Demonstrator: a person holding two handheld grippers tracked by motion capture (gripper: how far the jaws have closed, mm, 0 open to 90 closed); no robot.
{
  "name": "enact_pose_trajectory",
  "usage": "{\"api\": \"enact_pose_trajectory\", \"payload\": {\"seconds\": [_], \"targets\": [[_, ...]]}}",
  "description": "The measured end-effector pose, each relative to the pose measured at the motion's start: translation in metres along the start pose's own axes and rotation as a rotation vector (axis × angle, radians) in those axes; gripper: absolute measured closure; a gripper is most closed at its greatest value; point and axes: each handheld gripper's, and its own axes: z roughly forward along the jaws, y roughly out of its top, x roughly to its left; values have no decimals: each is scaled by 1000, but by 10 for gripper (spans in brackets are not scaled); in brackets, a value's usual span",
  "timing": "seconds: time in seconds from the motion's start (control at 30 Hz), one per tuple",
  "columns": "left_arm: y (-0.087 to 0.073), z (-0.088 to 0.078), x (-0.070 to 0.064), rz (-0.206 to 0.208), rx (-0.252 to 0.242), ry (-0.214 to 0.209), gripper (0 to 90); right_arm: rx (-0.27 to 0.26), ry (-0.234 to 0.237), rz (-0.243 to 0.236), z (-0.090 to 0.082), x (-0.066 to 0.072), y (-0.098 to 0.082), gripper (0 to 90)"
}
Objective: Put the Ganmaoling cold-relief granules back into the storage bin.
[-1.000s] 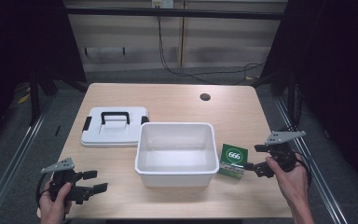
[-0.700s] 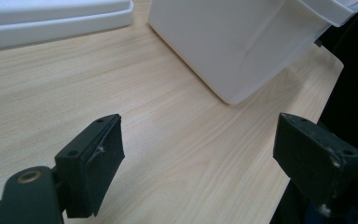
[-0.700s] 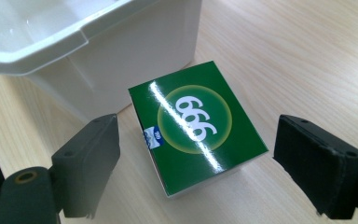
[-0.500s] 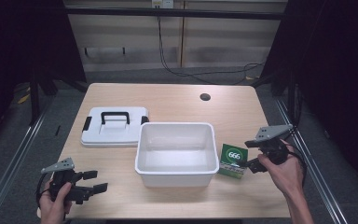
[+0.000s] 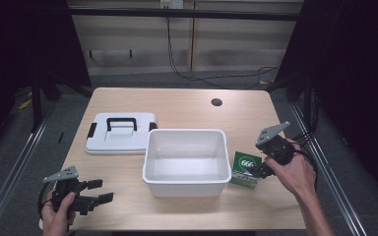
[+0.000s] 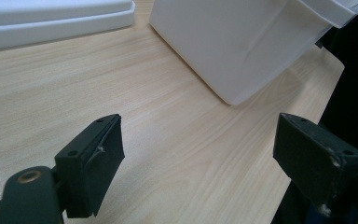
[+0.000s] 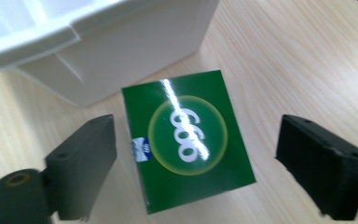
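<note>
Light wooden table [image 5: 187,105] — white tub [image 5: 185,155], white lid [image 5: 120,133], green box [image 5: 246,169]

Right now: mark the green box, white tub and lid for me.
green box [image 7: 189,142]: right gripper view, on the round logo of its top face.
white tub [image 5: 185,132]: high view, on its far rim.
lid [image 5: 122,120]: high view, on its black handle.

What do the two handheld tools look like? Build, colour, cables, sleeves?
Both are black, pistol-held tools. The left tool and right tool each carry a grey three-cornered plate on top and a black cable trailing back. Each gripper view shows two blocky black jaws with screw holes, plus a brass-coloured bushing at the left jaw's base. Forearms are bare, no sleeves in view.
</note>
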Motion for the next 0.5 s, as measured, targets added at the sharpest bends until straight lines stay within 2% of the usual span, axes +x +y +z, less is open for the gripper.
{"api": "enact_pose_trajectory", "payload": {"seconds": [0.13, 0.23, 0.27, 0.3, 0.33, 0.37, 0.4, 0.43, 0.5], "targets": [[0, 0, 0, 1, 0, 3, 161, 67, 18, -20, 5, -2, 6, 96], [0, 0, 0, 1, 0, 3, 161, 87, 40, -23, 7, -3, 9, 96], [0, 0, 0, 1, 0, 1, 161, 117, 49, -42, 11, -5, 12, 96], [0, 0, 0, 1, 0, 1, 161, 117, 49, -42, 11, -5, 12, 96], [0, 0, 0, 6, 1, 4, 161, 167, 80, -41, 14, -5, 16, 103], [0, 0, 0, 1, 0, -1, 161, 189, 98, -44, 16, -5, 17, 130], [0, 0, 0, 1, 0, -1, 161, 189, 98, -44, 16, -5, 17, 130], [0, 0, 0, 1, 0, -4, 161, 240, 106, -56, 22, -5, 20, 130], [0, 0, 0, 1, 1, -3, 161, 245, 98, -57, 24, -5, 21, 131]]}}
